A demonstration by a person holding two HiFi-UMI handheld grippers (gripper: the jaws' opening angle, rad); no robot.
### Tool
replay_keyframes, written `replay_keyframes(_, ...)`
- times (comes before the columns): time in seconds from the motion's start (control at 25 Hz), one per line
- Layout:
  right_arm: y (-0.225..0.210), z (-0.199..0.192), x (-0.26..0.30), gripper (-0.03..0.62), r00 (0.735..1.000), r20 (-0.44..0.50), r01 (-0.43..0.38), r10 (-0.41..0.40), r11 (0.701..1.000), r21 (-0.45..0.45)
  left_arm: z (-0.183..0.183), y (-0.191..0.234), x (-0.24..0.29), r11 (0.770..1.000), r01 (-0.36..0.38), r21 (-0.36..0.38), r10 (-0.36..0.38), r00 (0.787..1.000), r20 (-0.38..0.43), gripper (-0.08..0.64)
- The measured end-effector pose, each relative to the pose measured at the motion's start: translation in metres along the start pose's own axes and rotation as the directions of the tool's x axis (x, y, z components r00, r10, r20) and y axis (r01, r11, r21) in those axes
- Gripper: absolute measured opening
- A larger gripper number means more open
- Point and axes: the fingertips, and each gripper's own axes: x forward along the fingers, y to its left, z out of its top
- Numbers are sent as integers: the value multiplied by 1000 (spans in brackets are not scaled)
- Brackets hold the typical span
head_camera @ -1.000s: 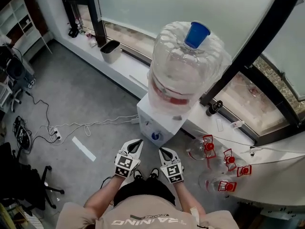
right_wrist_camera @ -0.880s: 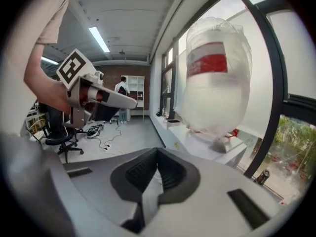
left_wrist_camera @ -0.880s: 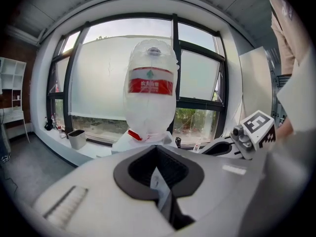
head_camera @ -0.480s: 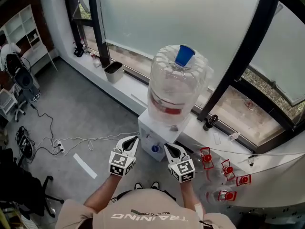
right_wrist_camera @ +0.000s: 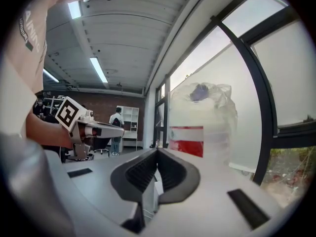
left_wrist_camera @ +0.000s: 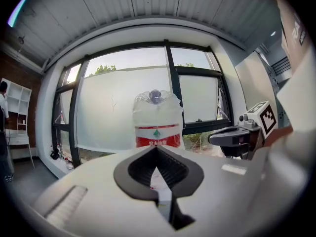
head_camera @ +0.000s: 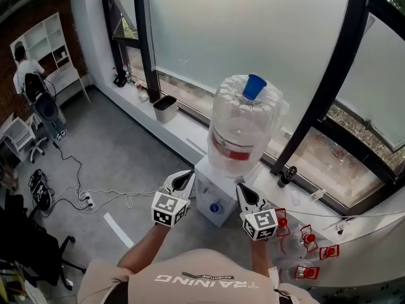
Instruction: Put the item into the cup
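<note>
Standing in front of the water dispenser [head_camera: 214, 200], the person holds both tools up at about the same height, one on each side of the white cabinet, and as I judge it the task has not really started. The left gripper [head_camera: 184, 180] has its jaws pressed together at the tips with nothing between them; its own view shows only the big bottle [head_camera: 244, 132] behind the closed tips. The right gripper [head_camera: 244, 194] is the same, jaws together and empty. On the very top of the bottle stands a small blue cup [head_camera: 254, 86], or so it seems from its tapered shape; I cannot see if anything lies inside it. It is well apart from both grippers and above them. Which item should go into it I cannot tell, because nothing obvious waits near the tools; only some clear red-capped bottles [head_camera: 306, 253] lie low at the person's right side. So everything is left to do: to find the item, to open one gripper and take it, then to bring it up and drop it into the cup.
</note>
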Motion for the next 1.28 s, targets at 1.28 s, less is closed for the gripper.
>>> replay_keyframes(1.28,12,1,-6,11,1000,-14,19,-19,1000,-19,-1,-9,-11,998,33,-59,-32,999,12,8)
